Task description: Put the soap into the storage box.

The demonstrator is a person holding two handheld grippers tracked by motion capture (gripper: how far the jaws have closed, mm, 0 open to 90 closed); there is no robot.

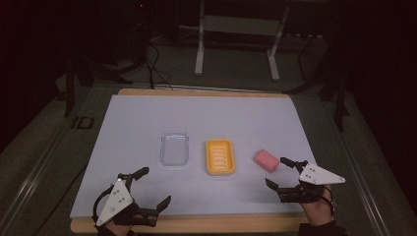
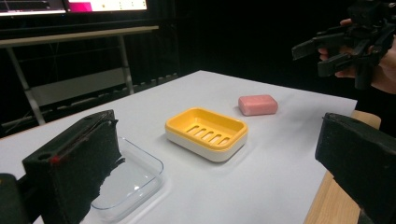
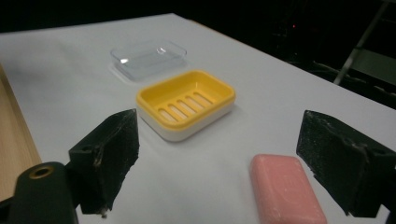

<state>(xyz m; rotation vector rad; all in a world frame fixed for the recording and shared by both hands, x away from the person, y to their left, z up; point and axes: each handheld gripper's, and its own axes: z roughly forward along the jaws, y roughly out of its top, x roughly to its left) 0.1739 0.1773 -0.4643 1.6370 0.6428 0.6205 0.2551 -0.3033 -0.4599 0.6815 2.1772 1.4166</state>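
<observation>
Scanning from the left in the high view, I find my left gripper point(image 1: 145, 188) low near the table's front edge, its jaws spread wide with nothing between them; in the left gripper view the same two black jaws frame bare white sheet, and the left one overlaps the near end of the clear lid point(image 2: 133, 179), hiding part of it. That clear lid point(image 1: 174, 148) lies flat on the white sheet point(image 1: 137, 123), left of centre, well apart from the left gripper. Just beside it to the right sits the yellow soap dish point(image 1: 220, 156), slotted tray up, apart from the lid by a narrow strip of sheet. Farther right lies the pink soap bar point(image 1: 266, 161), flat on the sheet, near the dish but not touching it. My right gripper point(image 1: 278, 172) sits at the bar's right, jaws standing wide and closed on nothing; the upper jaw tip is just beside the bar's right end, and I cannot tell whether it touches. In the right gripper view the pink soap bar point(image 3: 286, 191) lies low between the jaws, nearer the right one, its near end cut off by the bottom edge, and nothing stands between it and the yellow soap dish point(image 3: 187, 103). Behind the table, a pale metal stand point(image 1: 238, 29) and some cables point(image 1: 155, 64) sit in deep shadow, hard to make out.
</observation>
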